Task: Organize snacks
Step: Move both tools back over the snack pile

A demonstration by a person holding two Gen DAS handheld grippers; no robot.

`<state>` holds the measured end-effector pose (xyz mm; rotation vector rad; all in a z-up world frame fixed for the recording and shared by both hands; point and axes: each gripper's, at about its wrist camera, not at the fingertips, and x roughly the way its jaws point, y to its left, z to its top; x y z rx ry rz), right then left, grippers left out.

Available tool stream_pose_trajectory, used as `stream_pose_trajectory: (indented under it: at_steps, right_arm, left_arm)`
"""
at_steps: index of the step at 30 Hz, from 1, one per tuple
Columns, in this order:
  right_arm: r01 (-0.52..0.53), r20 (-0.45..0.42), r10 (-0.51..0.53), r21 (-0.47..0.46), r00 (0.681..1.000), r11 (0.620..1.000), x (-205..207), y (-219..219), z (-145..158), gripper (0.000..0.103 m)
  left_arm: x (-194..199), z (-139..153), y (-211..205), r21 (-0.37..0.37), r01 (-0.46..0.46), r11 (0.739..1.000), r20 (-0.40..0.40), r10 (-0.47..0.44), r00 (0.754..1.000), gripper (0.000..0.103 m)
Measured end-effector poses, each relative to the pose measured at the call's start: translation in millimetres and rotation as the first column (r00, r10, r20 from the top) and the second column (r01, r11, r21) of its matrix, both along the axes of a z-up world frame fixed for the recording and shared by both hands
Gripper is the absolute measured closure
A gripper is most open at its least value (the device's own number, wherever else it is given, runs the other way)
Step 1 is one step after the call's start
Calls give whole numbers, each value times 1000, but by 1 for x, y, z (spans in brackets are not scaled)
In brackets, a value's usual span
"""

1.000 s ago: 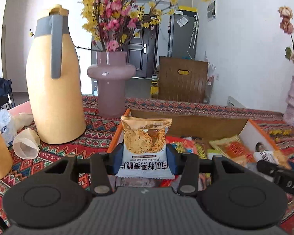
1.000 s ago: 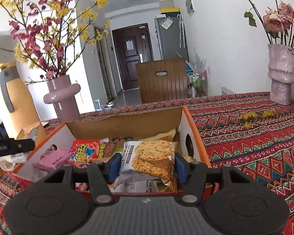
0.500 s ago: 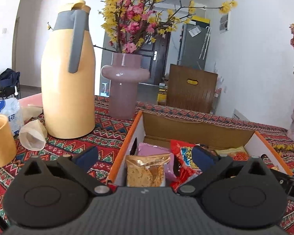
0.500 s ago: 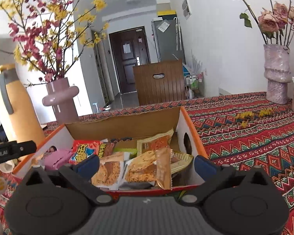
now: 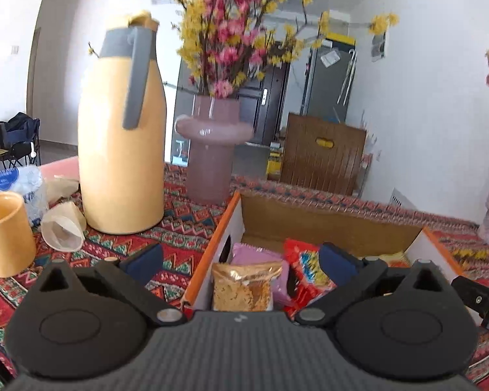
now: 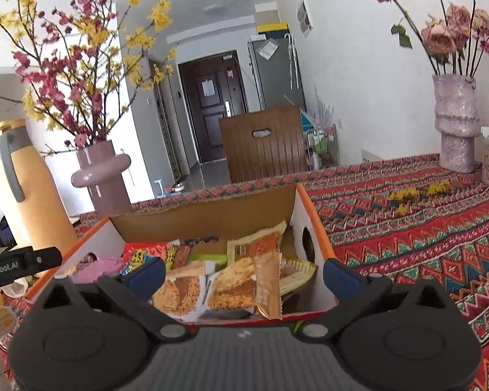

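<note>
An open cardboard box [image 5: 326, 224] [image 6: 212, 218] with orange edges sits on the patterned tablecloth and holds several snack packets. In the left wrist view a gold cracker packet [image 5: 246, 286] stands against the box's near left wall, beside a pink packet [image 5: 260, 254] and a red one [image 5: 304, 273]. My left gripper [image 5: 241, 262] hangs open over that corner with nothing between its fingers. In the right wrist view two cracker packets [image 6: 179, 291] [image 6: 241, 288] lie in the box's near right part. My right gripper [image 6: 243, 273] is open above them, holding nothing.
A tall yellow thermos jug [image 5: 122, 150] and a pink vase with blossom branches [image 5: 212, 150] stand left of the box. A yellow cup [image 5: 5, 234] and paper cones [image 5: 63, 228] sit at the far left. A second vase of roses [image 6: 456, 123] stands far right on the tablecloth [image 6: 407, 228].
Both grippers were shut on cracker packets a second ago. They opened wide, and each packet dropped into the box. The left gripper's view has shifted slightly.
</note>
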<state>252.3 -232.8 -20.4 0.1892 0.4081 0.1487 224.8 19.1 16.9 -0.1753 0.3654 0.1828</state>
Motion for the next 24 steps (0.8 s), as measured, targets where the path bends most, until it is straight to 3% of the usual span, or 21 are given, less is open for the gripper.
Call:
stream_pose_trajectory:
  at_steps: [8,17,24]
  right_arm:
    - [-41,72,43,-17,996,999,-40,4,26,0]
    - [-62,5,63,-67,998,996,-88,3,10,0]
    - [-52,-72,47,-62,996,997,-102,-12,-19,0]
  left_arm:
    - [-44,19,4,-2,7,1000,29,-7,1000,0]
    - [-89,7,24,46,16,999,-9,-15,1000,0]
    - [-95,-22,39,90,23,996,-70,-17,997,0]
